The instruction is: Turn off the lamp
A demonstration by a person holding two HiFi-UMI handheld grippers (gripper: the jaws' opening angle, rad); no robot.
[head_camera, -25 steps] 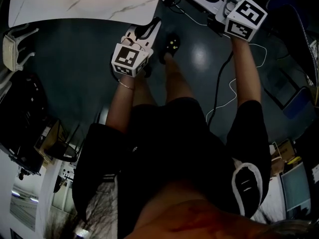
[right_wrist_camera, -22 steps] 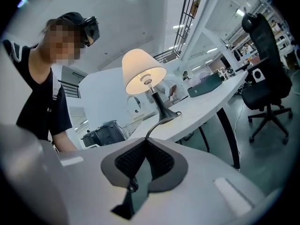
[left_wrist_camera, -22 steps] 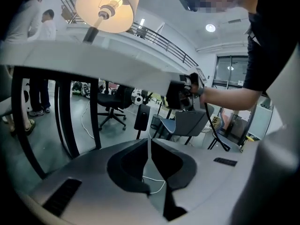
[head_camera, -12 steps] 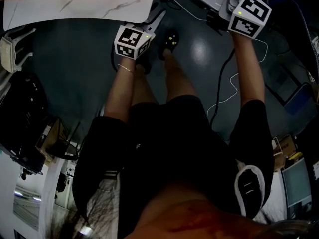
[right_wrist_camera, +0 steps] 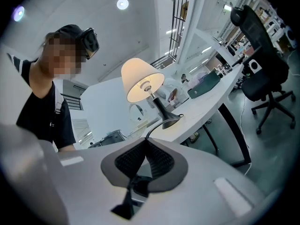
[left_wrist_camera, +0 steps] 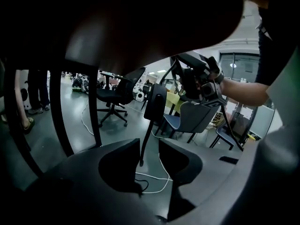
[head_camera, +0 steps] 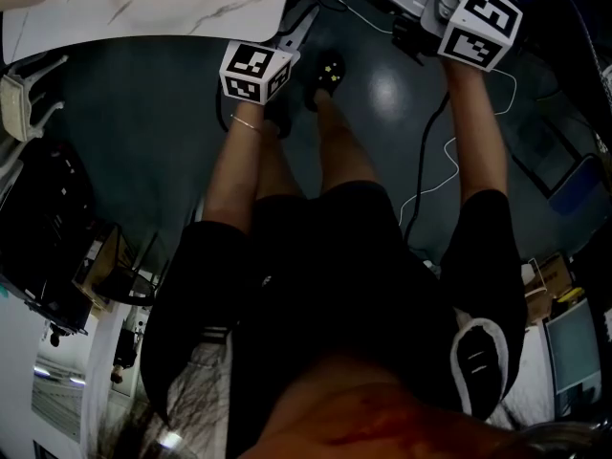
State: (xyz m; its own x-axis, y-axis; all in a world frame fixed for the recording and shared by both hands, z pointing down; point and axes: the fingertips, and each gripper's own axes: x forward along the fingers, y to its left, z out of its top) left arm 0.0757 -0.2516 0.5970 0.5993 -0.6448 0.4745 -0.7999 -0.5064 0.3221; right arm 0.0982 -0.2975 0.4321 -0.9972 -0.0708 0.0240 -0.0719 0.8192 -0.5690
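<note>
Lamp (right_wrist_camera: 143, 81): cream cone shade (lit), black stem, 12 o'clock beyond right gripper (right_wrist_camera: 147, 143), clenched on thin black cord (right_wrist_camera: 153, 127); left gripper (left_wrist_camera: 148, 143) released.

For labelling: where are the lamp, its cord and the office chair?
lamp (right_wrist_camera: 140, 81): right gripper view, on the lit shade.
cord (right_wrist_camera: 158, 123): right gripper view, on the stretch near the lamp base.
office chair (right_wrist_camera: 260, 50): right gripper view, on the backrest.

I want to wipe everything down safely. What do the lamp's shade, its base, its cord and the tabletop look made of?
Shade: probably fabric or paper, matte cream, light glowing through it.
Base: smooth black, metal or plastic; can't tell which.
Cord: thin, black, presumably plastic-sheathed.
Tabletop: white with grey veins, marble-look, possibly laminate.
</note>
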